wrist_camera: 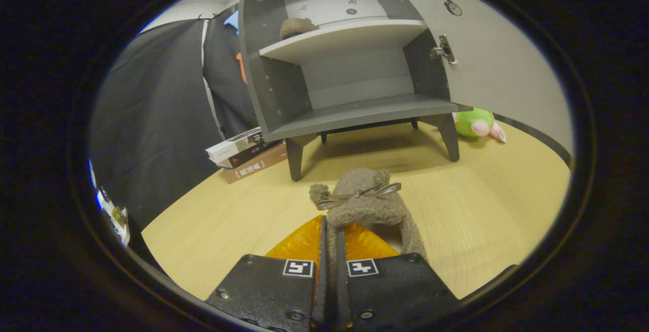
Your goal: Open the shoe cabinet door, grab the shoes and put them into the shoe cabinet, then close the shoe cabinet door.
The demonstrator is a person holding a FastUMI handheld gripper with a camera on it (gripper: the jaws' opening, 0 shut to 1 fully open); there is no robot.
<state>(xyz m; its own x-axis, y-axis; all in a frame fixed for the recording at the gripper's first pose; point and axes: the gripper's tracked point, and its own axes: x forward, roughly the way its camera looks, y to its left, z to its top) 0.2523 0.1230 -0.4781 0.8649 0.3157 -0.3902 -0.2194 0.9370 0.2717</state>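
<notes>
The gripper (330, 235) is clenched on a fuzzy brown shoe (362, 203) at lower centre, below the open cabinet (350, 111). The thin pinch risks the shoe sagging or catching the shelf edge.

Black gripper (330, 243): two screwed plates, white square markers, translucent orange fingers (304, 243).

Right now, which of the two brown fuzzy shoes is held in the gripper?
The shoe with the ribbon bow: the gripper is shut on its heel. The other shoe sits on the cabinet's upper shelf.
</notes>
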